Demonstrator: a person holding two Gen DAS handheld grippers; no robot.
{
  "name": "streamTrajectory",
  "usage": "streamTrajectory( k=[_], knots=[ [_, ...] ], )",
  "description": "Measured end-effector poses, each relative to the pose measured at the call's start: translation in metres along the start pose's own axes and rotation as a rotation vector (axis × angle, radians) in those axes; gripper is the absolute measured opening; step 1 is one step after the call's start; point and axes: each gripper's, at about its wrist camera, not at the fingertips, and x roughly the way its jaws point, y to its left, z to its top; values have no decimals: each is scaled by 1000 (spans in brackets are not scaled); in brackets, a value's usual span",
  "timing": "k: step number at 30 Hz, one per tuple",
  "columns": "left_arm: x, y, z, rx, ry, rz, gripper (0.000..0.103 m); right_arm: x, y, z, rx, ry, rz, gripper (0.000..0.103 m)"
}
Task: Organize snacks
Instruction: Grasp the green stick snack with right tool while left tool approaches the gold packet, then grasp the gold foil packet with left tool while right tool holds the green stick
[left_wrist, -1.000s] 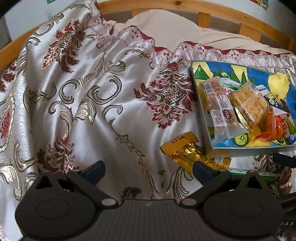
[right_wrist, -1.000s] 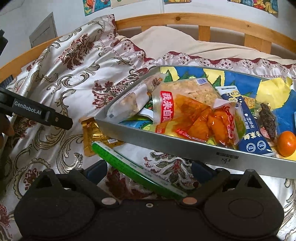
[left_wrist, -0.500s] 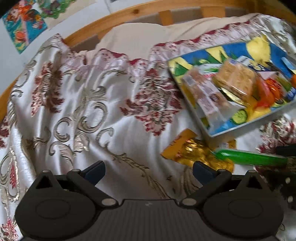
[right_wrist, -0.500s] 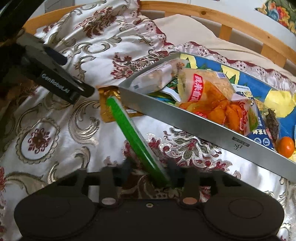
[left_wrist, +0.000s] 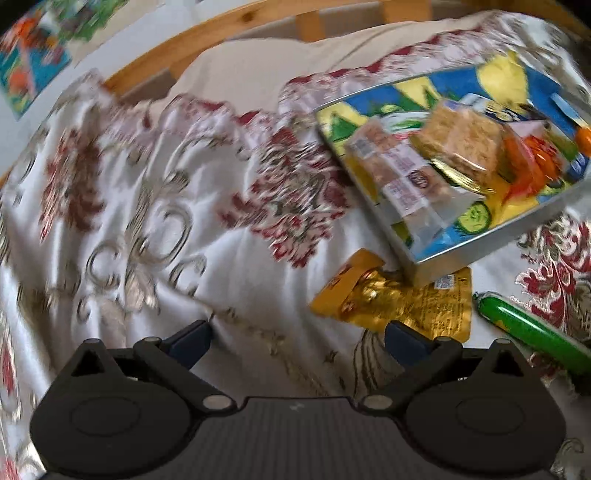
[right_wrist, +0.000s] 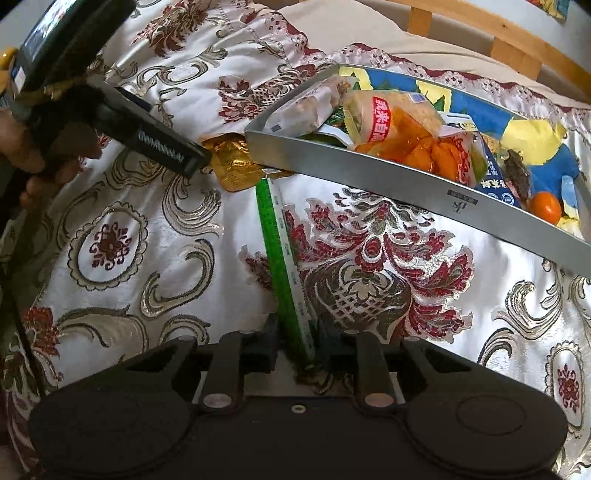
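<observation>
Since a second ago, the right gripper (right_wrist: 293, 341) has closed its wide-open jaws onto the near end of the green stick snack (right_wrist: 283, 266), which lay loose on the bedspread (right_wrist: 147, 258) by the tray then and now juts forward from between the pads, its far tip close to the tray's near corner. Its jaws have just been closing, and the stick is pinched between them. The left gripper (left_wrist: 297, 334) has rolled, so the tray (left_wrist: 491, 236) now sits tilted in its blurred view; its jaws stand wide apart with nothing between them, above the patterned cloth. A gold foil packet (left_wrist: 391, 299) lies on the bedspread with one edge tucked under the tray's corner, just ahead of the left gripper's right finger. In the right wrist view the tray (right_wrist: 369, 162) holds a heap of wrapped snacks, among them an orange-filled bag (right_wrist: 413, 144), and a small orange fruit (right_wrist: 546, 207) at its right end. A hand (right_wrist: 22, 155) at the left edge grips the other tool.
</observation>
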Motion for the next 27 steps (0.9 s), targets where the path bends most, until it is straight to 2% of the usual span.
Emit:
streamTrajectory(
  k=[5,13,21,27],
  knots=[
    [5,-4,5,-6,-37,-98,103,4,-8,5,45,-3,13,24],
    [10,-18,7,170,-114,-277,102,2,-15,7,34,5,-17,23],
    [22,-25,15,225,-84,-346,103,2,-24,8,58,22,-20,23],
    [33,-17,17,169,-39,-401,103,1,-34,8,88,21,-27,24]
  ],
)
